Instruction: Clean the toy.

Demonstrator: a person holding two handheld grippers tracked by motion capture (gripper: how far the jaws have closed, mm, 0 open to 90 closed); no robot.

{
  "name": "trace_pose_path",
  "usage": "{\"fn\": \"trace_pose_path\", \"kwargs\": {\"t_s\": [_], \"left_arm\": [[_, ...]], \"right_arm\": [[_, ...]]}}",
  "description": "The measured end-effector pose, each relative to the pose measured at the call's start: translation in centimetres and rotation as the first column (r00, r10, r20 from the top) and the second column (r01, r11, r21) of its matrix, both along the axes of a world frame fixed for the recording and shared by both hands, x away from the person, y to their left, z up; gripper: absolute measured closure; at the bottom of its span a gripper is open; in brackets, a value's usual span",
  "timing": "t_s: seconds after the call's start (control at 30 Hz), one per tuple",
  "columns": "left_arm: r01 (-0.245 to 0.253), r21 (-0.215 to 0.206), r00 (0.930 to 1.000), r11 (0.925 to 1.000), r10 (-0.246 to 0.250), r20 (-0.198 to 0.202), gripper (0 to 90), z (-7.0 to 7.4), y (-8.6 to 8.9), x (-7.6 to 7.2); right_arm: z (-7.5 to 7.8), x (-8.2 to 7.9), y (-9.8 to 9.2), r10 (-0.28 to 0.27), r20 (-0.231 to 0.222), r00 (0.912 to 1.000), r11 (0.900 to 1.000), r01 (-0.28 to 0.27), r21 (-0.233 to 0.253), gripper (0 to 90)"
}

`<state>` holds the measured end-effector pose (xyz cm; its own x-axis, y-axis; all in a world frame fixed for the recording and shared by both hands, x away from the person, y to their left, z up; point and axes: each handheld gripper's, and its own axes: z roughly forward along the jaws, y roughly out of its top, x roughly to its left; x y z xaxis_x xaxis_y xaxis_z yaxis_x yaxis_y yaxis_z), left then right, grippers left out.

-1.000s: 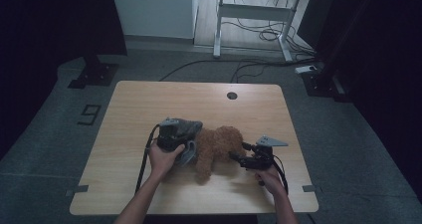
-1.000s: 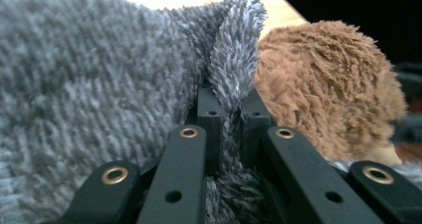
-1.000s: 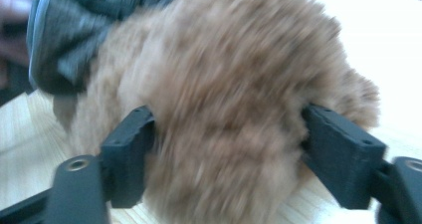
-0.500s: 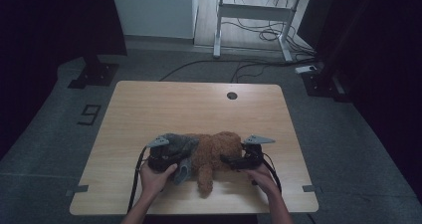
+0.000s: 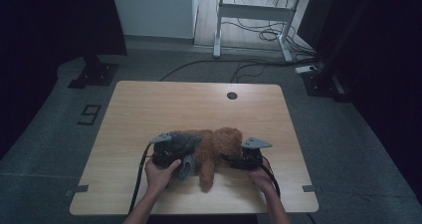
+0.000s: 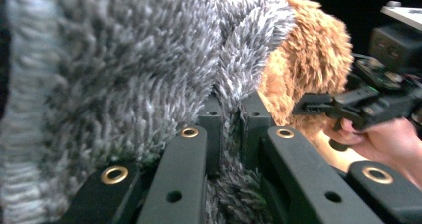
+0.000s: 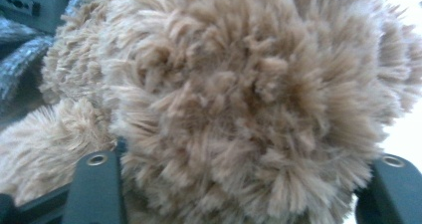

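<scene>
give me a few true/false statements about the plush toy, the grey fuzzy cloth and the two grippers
1. The left gripper has its fingers closed on the grey fuzzy cloth. True.
2. The brown plush toy sits at the table's far edge. False: it lies near the person's side of the table.
3. The right gripper has its fingers spread wide either side of the plush toy. True.
4. The grey cloth lies apart from the toy. False: it sits on the toy's left end.
5. The table's round hole is covered. False: it is bare.
</scene>
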<state>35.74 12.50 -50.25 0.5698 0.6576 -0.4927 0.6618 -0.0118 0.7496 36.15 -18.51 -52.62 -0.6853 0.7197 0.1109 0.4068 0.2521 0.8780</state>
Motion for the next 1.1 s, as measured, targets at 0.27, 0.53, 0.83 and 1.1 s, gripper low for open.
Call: {"fn": "trace_pose_path", "kwargs": {"t_s": [0.27, 0.53, 0.83, 1.1], "left_arm": [[0.05, 0.062, 0.9921, 0.9968, -0.056, 0.112, 82.7, 4.3, -5.0, 0.9], [0.188, 0.131, 0.9703, 0.9734, -0.205, 0.129, 81.8, 7.0, -14.3, 2.2], [0.191, 0.129, 0.977, 0.9731, -0.201, 0.071, 82.4, 4.5, -16.0, 3.8], [0.034, 0.354, 0.9852, 0.9345, -0.091, 0.145, 82.4, 4.9, -12.0, 3.6]], "right_arm": [[-0.5, 0.0, -3.2, -0.074, 0.015, 0.9971, 0.996, 0.074, 0.042, 35.4], [-0.6, -0.2, -3.0, -0.053, 0.037, 0.9979, 0.998, 0.052, 0.047, 34.4], [-1.0, -0.5, -2.9, -0.028, 0.049, 0.9984, 0.999, 0.026, 0.04, 34.3], [-0.9, -0.5, -2.8, -0.02, 0.039, 0.999, 0.999, 0.018, 0.036, 34.1]]}}
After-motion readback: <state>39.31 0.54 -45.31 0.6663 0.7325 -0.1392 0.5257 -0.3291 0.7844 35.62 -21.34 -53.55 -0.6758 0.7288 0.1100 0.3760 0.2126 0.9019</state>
